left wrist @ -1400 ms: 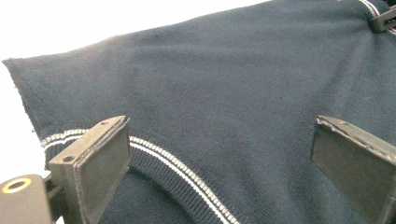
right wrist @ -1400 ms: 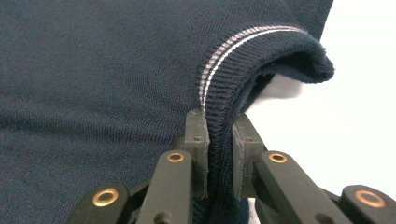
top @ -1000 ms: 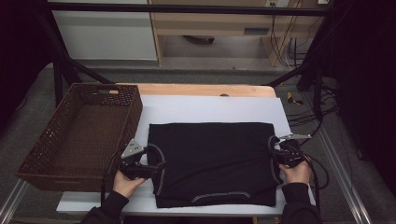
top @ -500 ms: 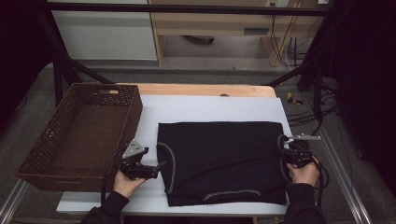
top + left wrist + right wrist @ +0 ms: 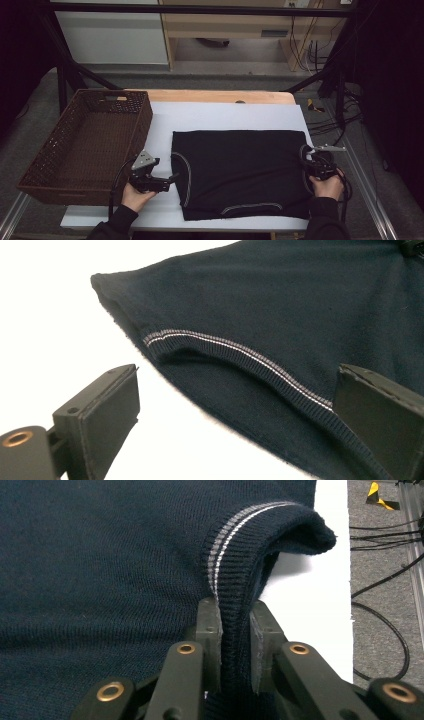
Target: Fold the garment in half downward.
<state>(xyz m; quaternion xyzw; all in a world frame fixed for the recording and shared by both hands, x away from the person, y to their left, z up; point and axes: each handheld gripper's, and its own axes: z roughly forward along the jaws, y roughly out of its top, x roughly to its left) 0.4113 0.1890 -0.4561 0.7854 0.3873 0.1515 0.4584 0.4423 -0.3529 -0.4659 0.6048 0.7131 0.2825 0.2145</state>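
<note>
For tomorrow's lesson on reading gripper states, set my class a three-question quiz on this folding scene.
1. True or false: the left gripper is clamped on the dark sweater.
2. Which holds the sweater's striped ribbed edge? A) right gripper B) left gripper C) neither
3. What stands to the left of the sweater in the high view?

Key
1. False: its jaws stand open, one over bare table.
2. A
3. A brown wicker basket.
</note>
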